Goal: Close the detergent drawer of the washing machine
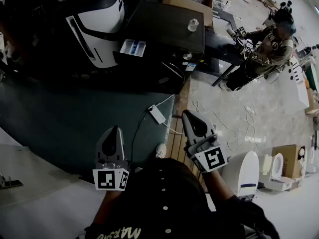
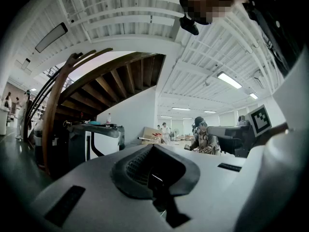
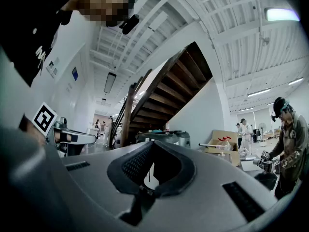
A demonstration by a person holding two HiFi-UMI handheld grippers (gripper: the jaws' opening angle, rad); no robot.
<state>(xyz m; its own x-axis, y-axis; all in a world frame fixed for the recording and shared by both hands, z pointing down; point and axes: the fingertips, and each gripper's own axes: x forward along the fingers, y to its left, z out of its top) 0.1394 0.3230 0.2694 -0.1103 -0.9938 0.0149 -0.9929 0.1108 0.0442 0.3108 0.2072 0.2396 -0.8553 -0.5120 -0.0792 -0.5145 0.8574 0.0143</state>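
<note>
The washing machine point(image 1: 164, 26) is a dark box at the top of the head view. Its detergent drawer point(image 1: 133, 47) stands pulled out, with white and blue compartments showing. Both grippers are held low, close to my body and far from the machine. The left gripper point(image 1: 112, 131) points level toward the machine, its jaws together with nothing between them point(image 2: 153, 146). To its right, the right gripper point(image 1: 188, 114) is also level and shut on nothing point(image 3: 153, 144). Neither touches the drawer.
A white and black appliance point(image 1: 99, 19) stands left of the drawer. A white power strip point(image 1: 156, 114) with cables lies on the floor between me and the machine. A cardboard box point(image 1: 187, 4) sits behind it. A person point(image 1: 271, 44) works at right; a toilet point(image 1: 244, 171) stands nearby.
</note>
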